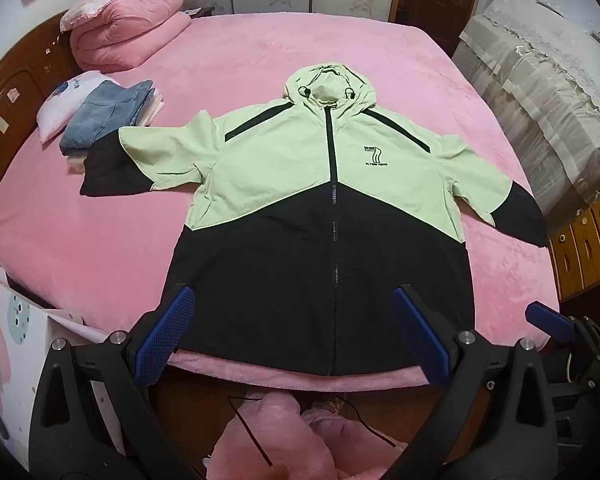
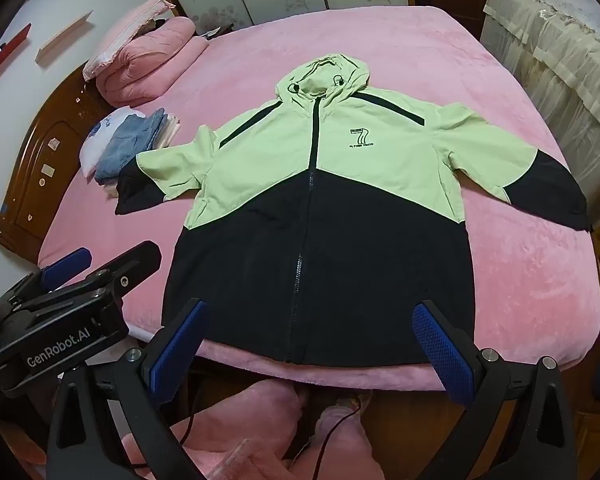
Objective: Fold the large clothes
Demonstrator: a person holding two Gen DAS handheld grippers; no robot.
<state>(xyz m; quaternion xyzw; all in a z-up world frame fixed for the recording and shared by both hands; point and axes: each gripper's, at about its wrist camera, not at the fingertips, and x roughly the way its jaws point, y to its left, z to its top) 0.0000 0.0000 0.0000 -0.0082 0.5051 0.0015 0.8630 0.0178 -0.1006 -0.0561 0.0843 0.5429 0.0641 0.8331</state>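
Note:
A hooded jacket, light green above and black below, lies flat and front-up on the pink bed. Its zip is closed and both sleeves are spread out. Its hem reaches the near bed edge. My left gripper hovers open above the black hem, with nothing between its blue pads. My right gripper hangs open over the same hem, a little further right, also empty. Each view catches the other gripper at its side: the left gripper, and one of the right gripper's fingers.
A stack of folded clothes topped by jeans touches the jacket's left cuff. A folded pink quilt sits at the far left corner. A wooden headboard bounds the left side, and cloth-covered furniture stands on the right. Pink-clad legs stand below.

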